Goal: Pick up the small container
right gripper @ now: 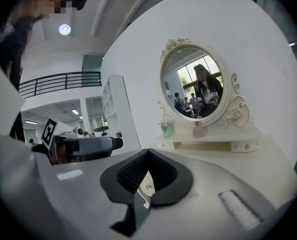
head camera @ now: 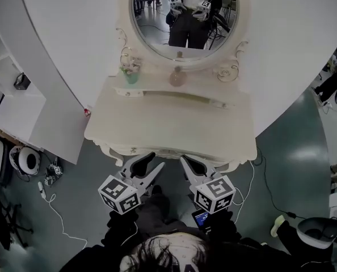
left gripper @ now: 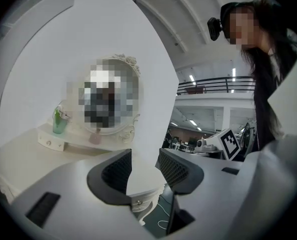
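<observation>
**While the small container sits out of reach, both grippers wait at the table's near edge**

Because the pink small container [head camera: 177, 77] stands on the raised shelf [head camera: 157, 90] at the foot of the oval mirror [head camera: 185, 35], well apart from both tools, nothing is gripped. It sits near the shelf's middle with a green cup [head camera: 130, 73] of flowers to its left, so a straight reach across the bare dressing table [head camera: 174, 129] looks unobstructed. The left gripper [head camera: 156, 160] hovers low by the front edge. Its jaws are spread, and only the table's rim shows between them, so it seems the likelier tool for the pick. The right gripper [head camera: 186, 162] hangs beside it, its jaws pressed together on nothing, apparently parked. I judge that the reach has not begun. I take the pink vessel, not the cup, to be the one meant.
</observation>
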`<state>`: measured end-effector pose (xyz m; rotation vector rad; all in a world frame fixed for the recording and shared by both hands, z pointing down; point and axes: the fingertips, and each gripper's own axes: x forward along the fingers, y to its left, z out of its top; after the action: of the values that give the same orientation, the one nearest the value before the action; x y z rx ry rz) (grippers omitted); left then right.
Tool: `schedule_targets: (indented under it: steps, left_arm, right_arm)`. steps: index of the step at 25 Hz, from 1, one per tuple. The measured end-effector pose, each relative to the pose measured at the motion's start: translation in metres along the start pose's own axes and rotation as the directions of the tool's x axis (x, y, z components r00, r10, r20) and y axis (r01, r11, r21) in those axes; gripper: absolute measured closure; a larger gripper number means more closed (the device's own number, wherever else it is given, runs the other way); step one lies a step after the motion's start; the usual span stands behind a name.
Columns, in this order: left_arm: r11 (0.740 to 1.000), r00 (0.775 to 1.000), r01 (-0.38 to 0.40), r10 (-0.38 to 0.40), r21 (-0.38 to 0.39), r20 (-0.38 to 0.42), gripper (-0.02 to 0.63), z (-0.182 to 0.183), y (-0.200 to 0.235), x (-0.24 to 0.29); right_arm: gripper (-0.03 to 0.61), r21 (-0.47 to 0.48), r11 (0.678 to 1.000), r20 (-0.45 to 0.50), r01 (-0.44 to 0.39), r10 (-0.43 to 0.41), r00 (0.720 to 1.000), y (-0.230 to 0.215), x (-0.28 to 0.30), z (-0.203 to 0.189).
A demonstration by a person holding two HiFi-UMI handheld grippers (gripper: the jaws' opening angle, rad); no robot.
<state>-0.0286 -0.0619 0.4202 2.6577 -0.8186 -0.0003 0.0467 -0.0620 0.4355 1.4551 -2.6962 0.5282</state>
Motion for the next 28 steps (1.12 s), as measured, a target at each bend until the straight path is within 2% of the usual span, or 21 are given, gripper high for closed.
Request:
schedule_targets:
  steps: [6, 13, 20, 28]
  left_arm:
    - [0.999, 0.999, 0.042, -0.042, -0.005, 0.013, 0.440, 0.030, 0.051, 0.020]
    - [0.997, 0.997, 0.075, -0.075, -0.013, 0.001, 0.440, 0.046, 0.106, 0.036]
    - [0.993, 0.992, 0.119, -0.119, -0.006, -0.046, 0.440, 0.045, 0.127, 0.046]
    - [0.989, 0.987, 0.150, -0.150, -0.014, -0.057, 0.440, 0.042, 0.132, 0.053]
  right_arm:
    - [0.569, -0.025, 0.998, -0.015, 0.049, -0.049, 0.999, -0.018, 0.053, 0.023]
    - [0.569, -0.028, 0.995, -0.030, 0.092, -0.092, 0.995, -0.033, 0.106, 0.033]
    - [0.568, -0.033, 0.990, -0.032, 0.139, -0.140, 0.990, -0.047, 0.130, 0.036]
    - [0.568, -0.071, 0.986, -0.051, 0.152, -0.156, 0.986, -0.052, 0.142, 0.038]
